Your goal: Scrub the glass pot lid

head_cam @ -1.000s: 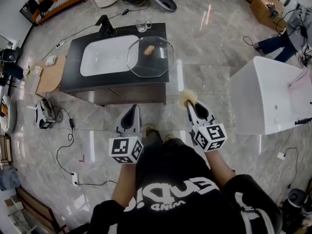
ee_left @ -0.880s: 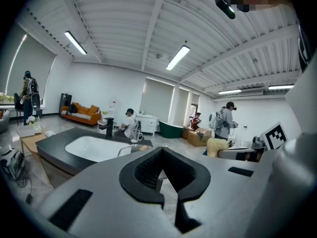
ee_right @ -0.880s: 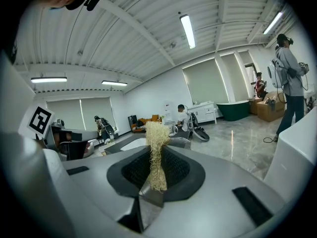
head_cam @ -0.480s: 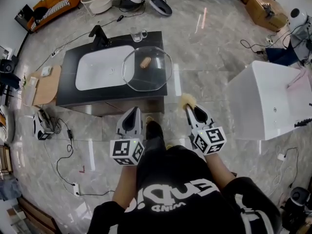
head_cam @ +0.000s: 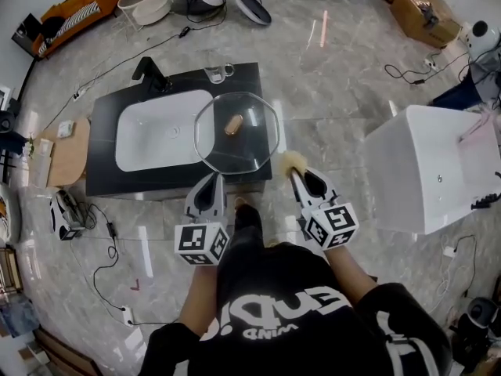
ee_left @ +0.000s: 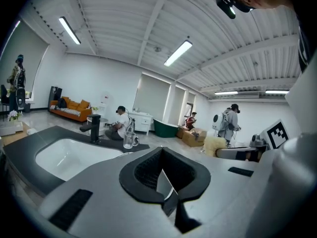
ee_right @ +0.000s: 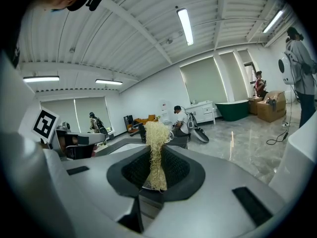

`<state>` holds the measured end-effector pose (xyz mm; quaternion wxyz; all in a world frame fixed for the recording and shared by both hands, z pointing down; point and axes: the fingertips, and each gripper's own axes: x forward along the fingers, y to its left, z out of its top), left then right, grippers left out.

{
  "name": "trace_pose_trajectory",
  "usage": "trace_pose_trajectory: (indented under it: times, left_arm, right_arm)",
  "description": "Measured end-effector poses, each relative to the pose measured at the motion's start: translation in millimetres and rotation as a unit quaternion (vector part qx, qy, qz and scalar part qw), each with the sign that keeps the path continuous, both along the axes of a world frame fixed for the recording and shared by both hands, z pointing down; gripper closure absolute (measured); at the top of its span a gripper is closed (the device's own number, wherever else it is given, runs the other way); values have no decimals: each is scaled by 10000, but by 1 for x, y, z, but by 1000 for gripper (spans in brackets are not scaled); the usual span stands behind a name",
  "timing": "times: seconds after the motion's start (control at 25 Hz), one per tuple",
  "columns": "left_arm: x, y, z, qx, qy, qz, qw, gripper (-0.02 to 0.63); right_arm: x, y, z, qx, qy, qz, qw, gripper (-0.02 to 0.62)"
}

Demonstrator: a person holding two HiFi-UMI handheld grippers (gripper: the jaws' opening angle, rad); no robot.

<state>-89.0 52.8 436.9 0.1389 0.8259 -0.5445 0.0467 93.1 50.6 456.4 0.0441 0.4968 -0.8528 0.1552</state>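
The glass pot lid lay at the right end of the dark surface, knob up. Its left part reached over the white sink basin. A black faucet and a glass mug stood along the far edge of the surface. Both tools were held at the near edge of the surface, clear of the lid. The left tool had its jaws pressed together with nothing between them. The right tool was clamped on a pale yellow fibrous scrubber, which stuck out past the jaw tips, near the lid's near right rim.
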Motion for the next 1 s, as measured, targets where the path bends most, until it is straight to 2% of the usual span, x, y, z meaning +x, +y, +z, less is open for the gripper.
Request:
trace_pose_trajectory:
  times: [0.6, 1.0]
  left_arm:
    - [-30, -109, 4, -207, 51, 497, 9985, 594]
    - [-35, -156, 3, -311, 170, 980, 9946, 592]
  right_arm:
    - [-44, -103, -8, -95, 135, 186, 9997, 546]
    - [-53, -136, -13, -132, 164, 486, 9986, 546]
